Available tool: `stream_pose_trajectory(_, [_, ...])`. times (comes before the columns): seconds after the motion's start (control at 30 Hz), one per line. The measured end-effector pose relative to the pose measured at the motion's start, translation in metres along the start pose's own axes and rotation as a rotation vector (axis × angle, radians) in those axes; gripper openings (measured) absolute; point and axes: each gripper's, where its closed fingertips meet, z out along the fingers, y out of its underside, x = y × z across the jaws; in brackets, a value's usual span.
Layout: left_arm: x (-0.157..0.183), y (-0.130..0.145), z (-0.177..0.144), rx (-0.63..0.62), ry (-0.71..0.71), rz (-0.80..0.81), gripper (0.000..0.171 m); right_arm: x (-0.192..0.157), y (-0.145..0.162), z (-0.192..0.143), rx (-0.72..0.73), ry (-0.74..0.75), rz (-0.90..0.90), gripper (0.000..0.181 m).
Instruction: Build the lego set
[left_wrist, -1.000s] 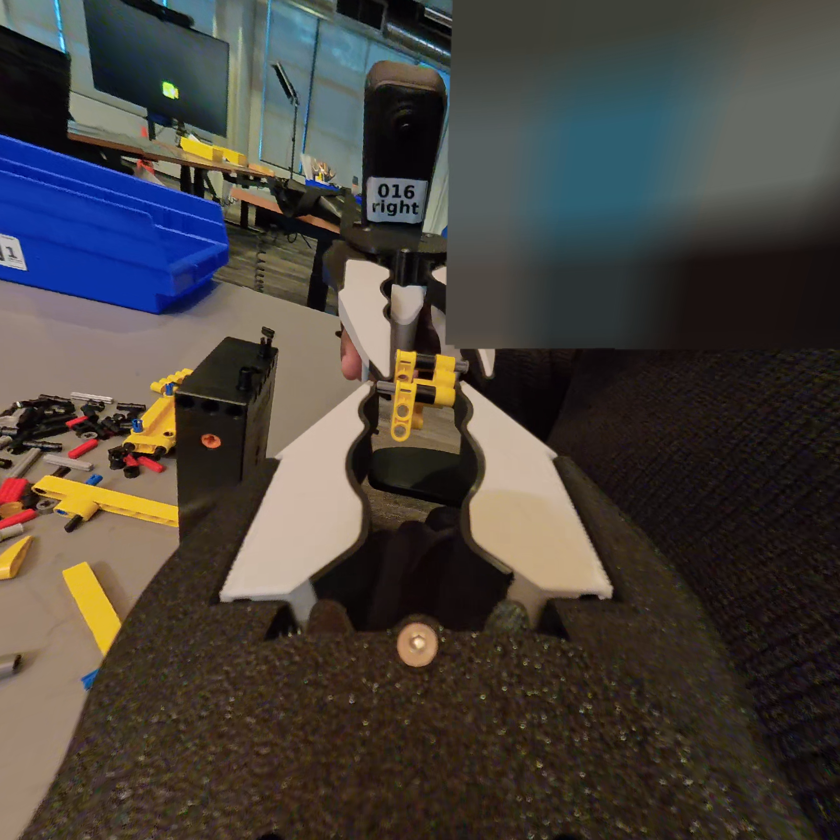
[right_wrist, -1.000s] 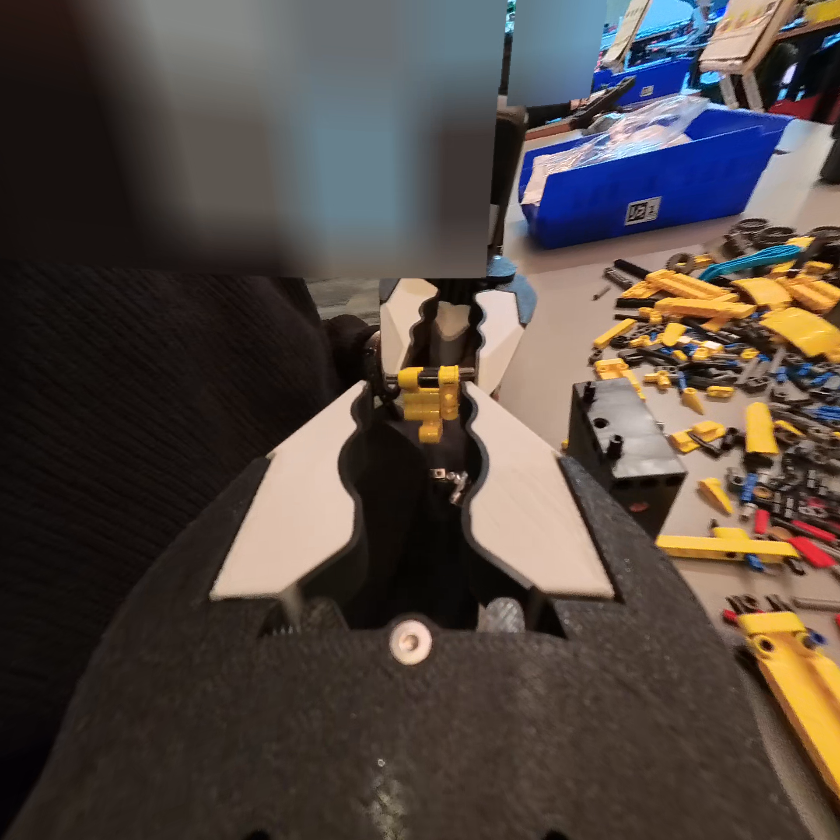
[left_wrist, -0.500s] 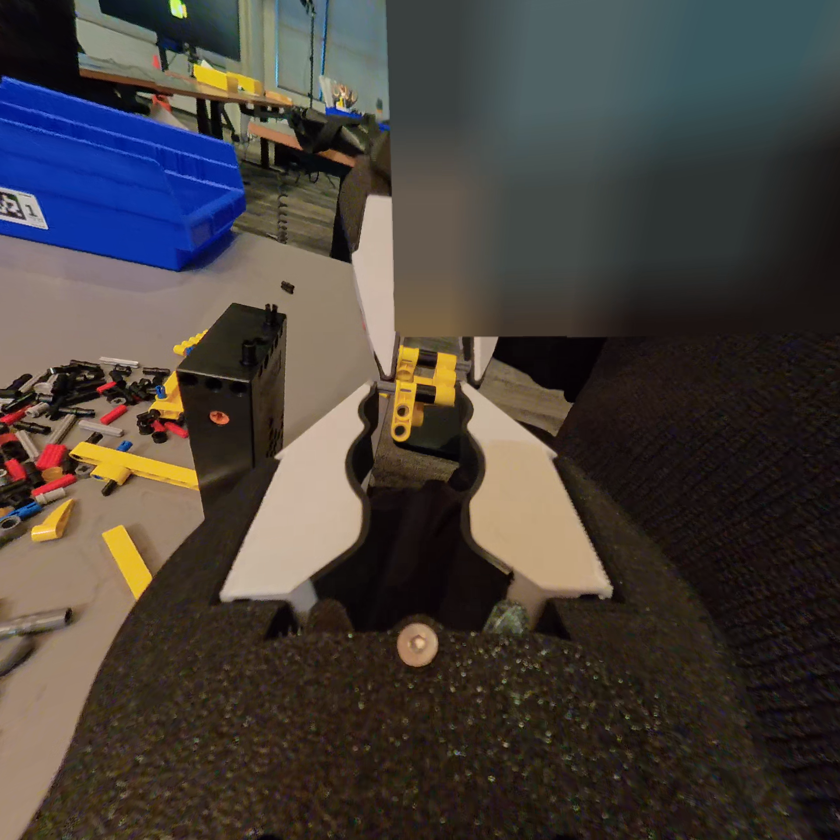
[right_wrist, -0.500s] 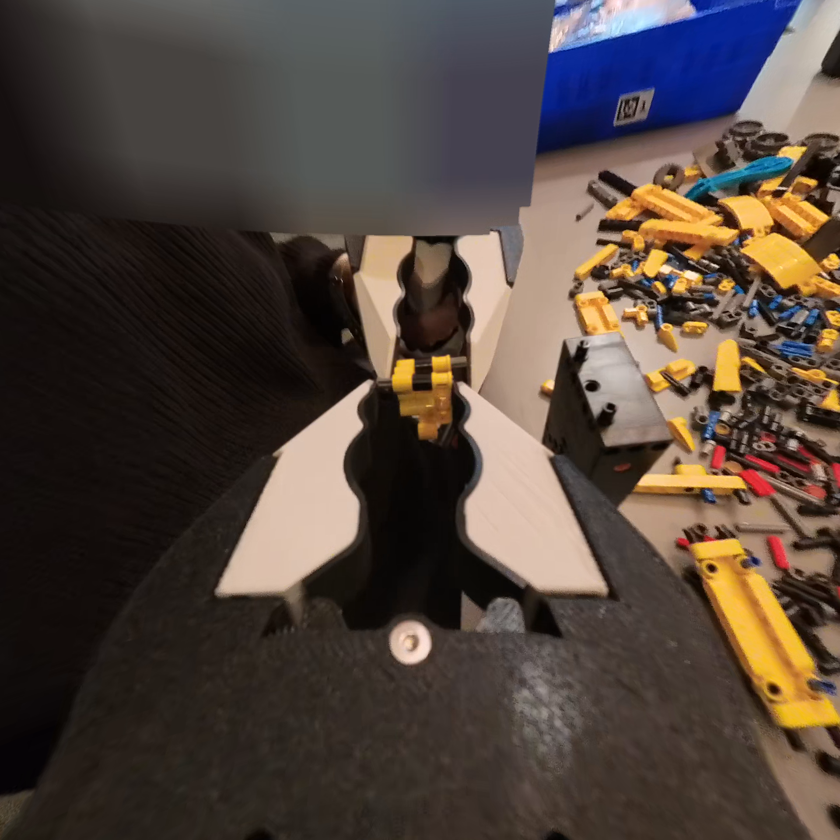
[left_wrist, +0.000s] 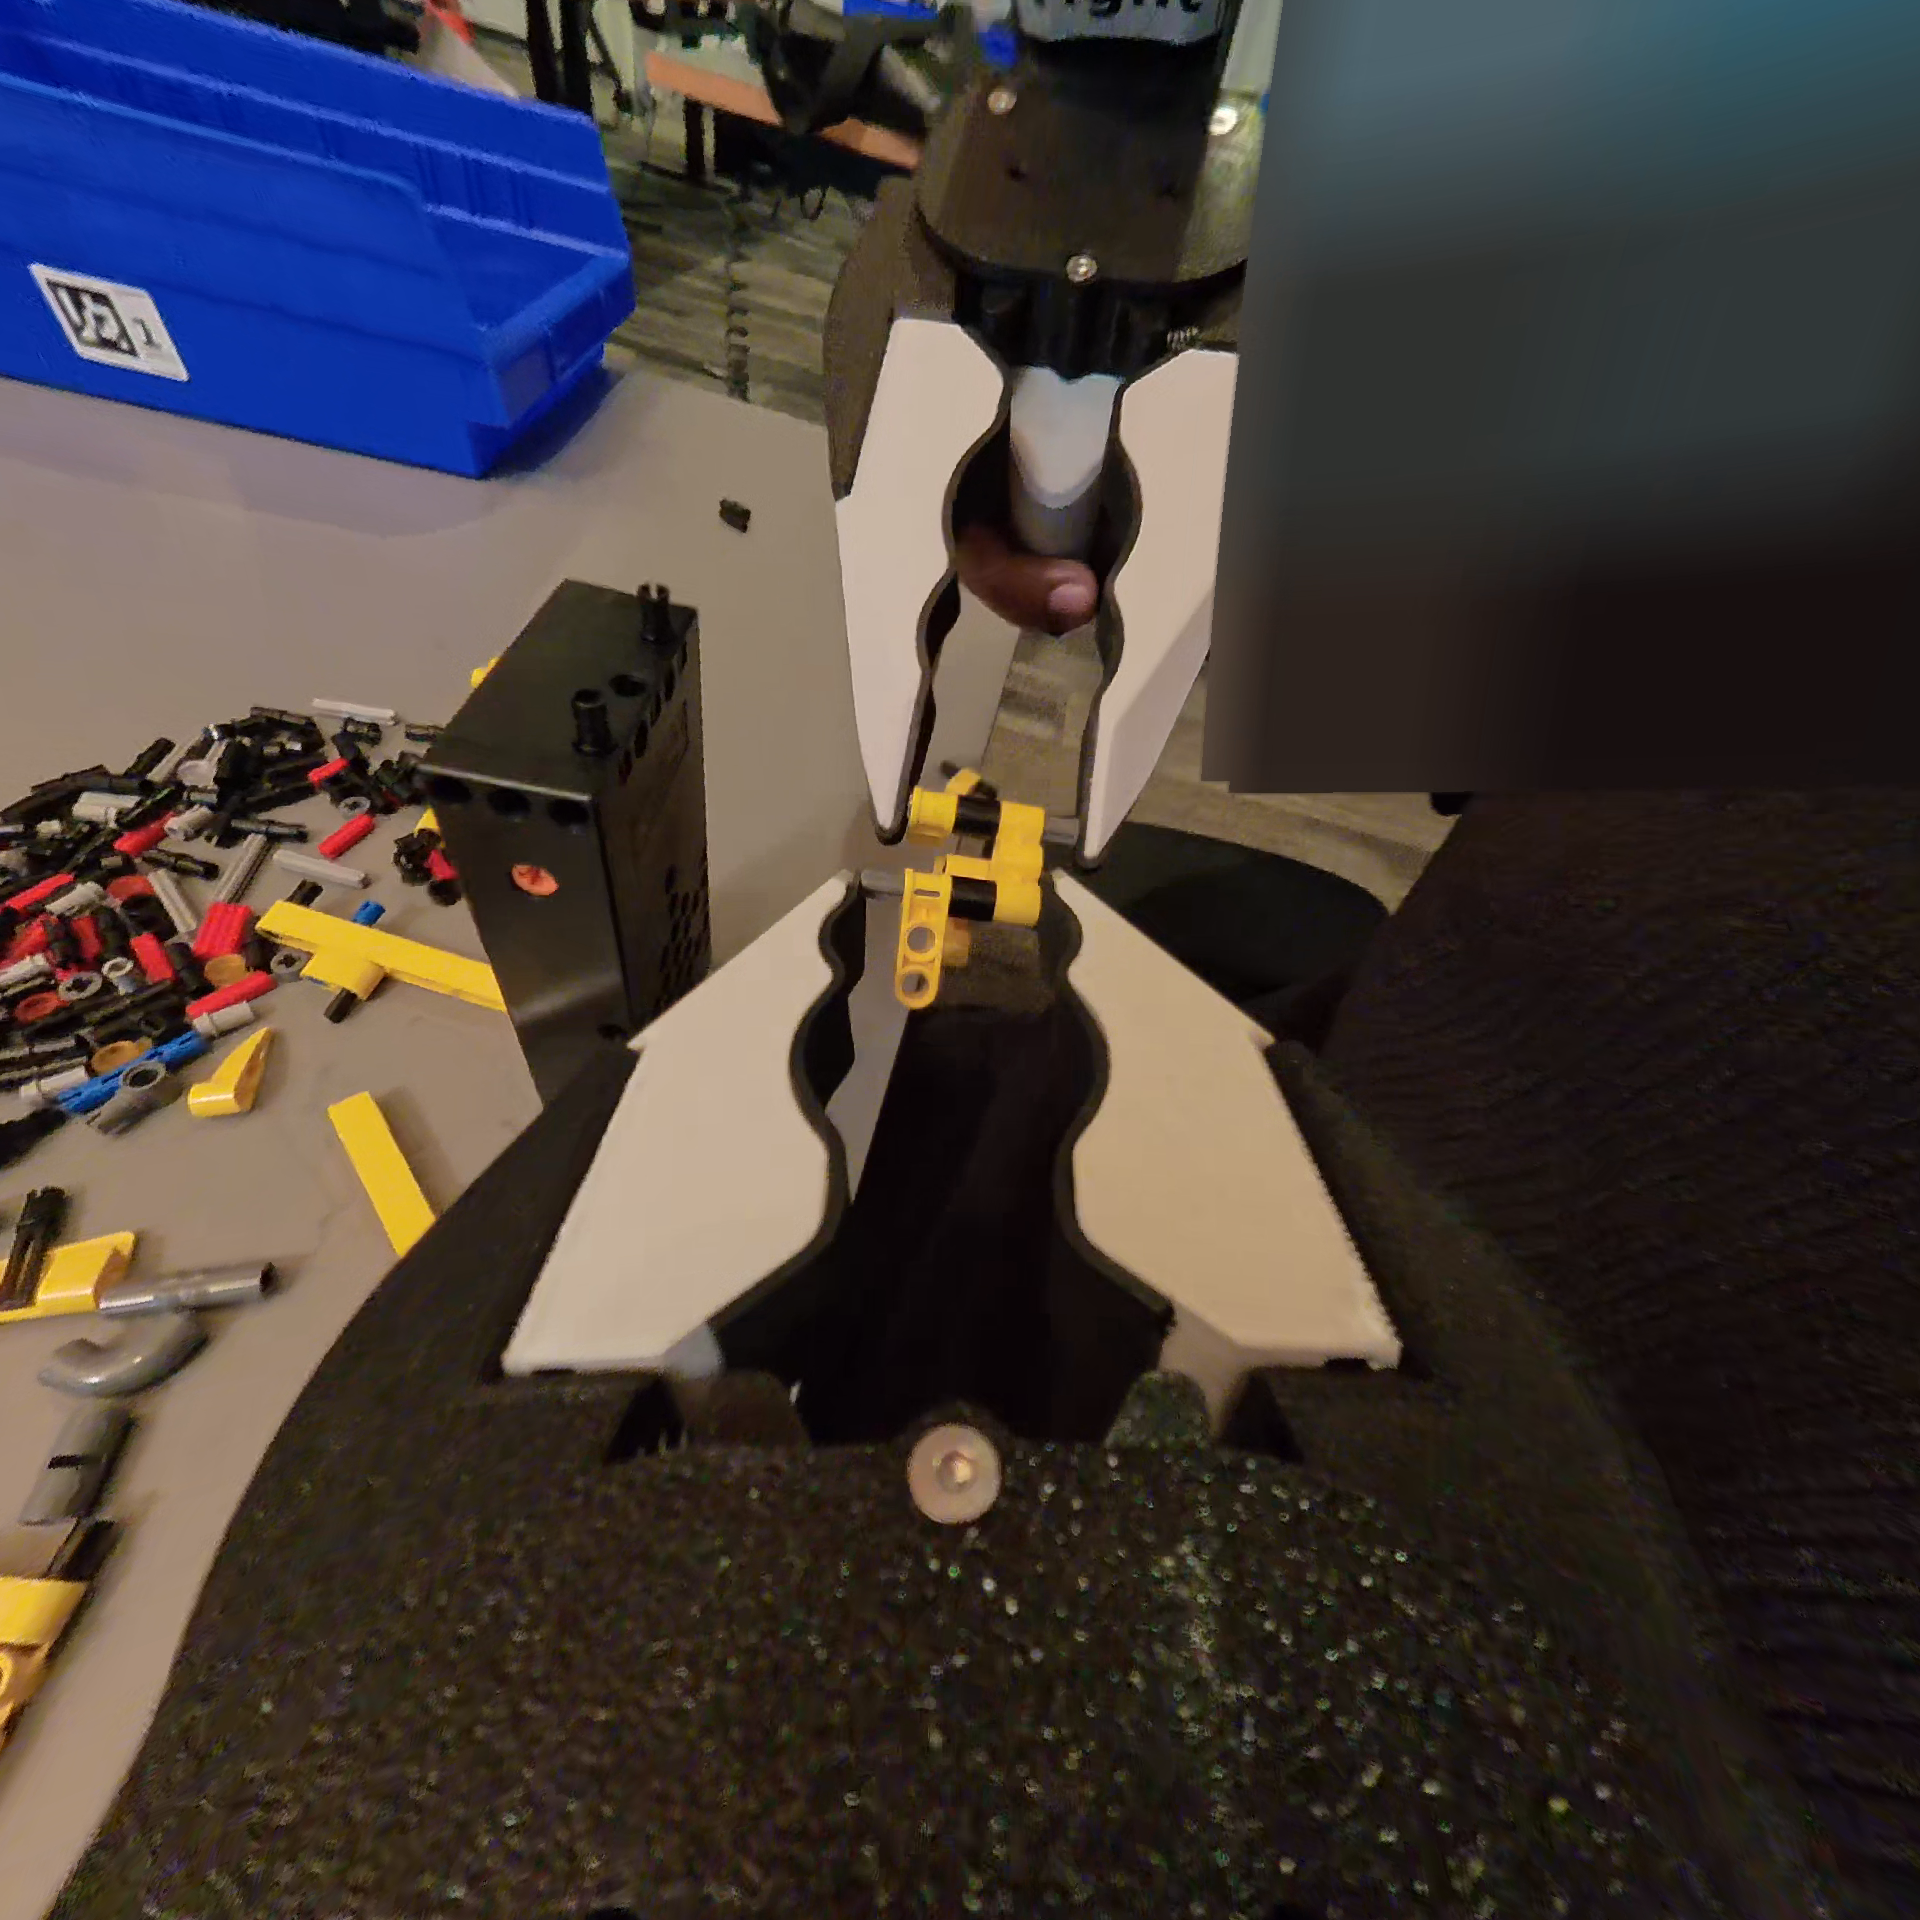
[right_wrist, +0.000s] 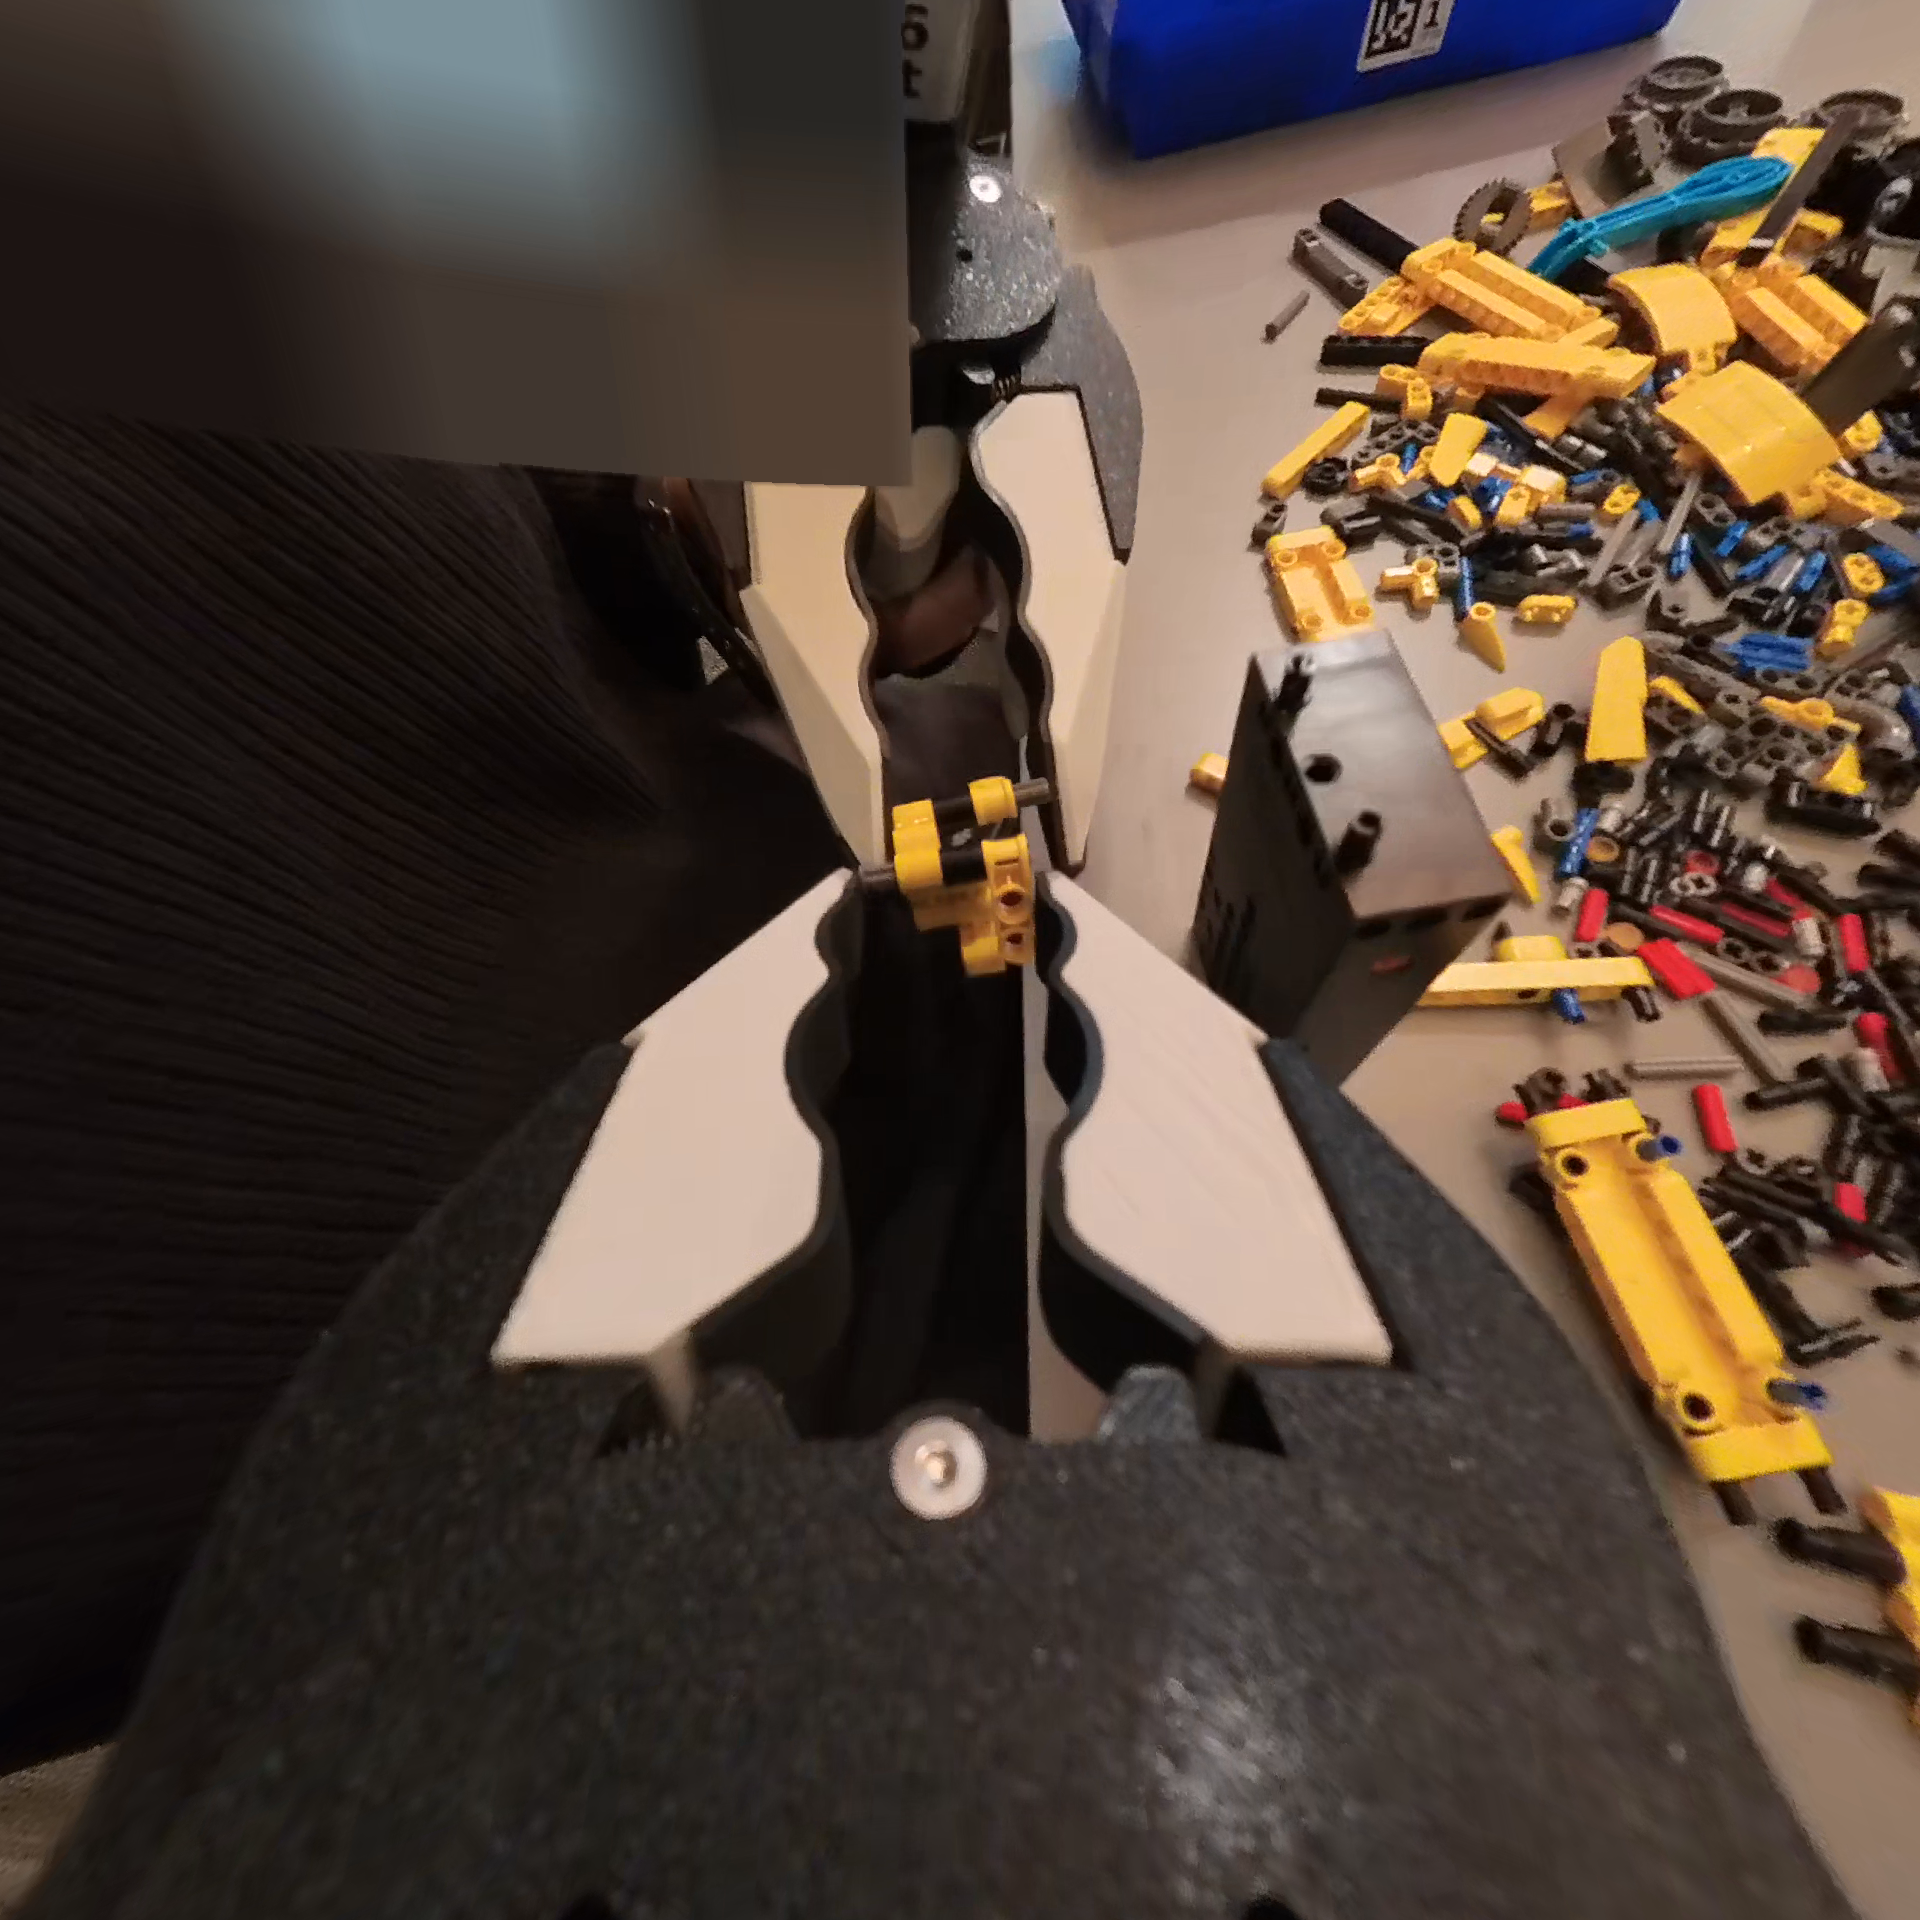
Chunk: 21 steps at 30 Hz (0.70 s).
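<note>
A small yellow-and-black brick assembly on thin dark axles hangs in the air in front of a person's dark clothing. My left gripper is shut on its lower axle. My right gripper comes down from above, tip to tip with the left, and is shut on the upper axle. In the right wrist view the same assembly sits between my right gripper's tips, with the left gripper opposite. A thumb shows behind the far gripper's fingers.
A black box with pegs stands on the grey table just left of the grippers, also in the right wrist view. Loose yellow, black, red and blue parts cover the table. A blue bin stands at the back. My left and right fingertips are right by each other.
Both grippers stay shut on the assembly. Both views have tilted down toward the table, and the opposite gripper now stands steeper and closer in each view.
</note>
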Motion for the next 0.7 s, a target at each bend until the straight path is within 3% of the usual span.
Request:
stream_pose_trajectory(0.43, [-0.026,0.045,0.019,-0.271,-0.139,-0.001,0.027,0.028,0.051,0.011,-0.187,0.141,0.001,0.033])
stream_pose_trajectory(0.7, [-0.019,0.038,0.021,-0.178,-0.054,-0.041,0.03,0.031,0.062,0.013,-0.211,0.145,0.004,0.032])
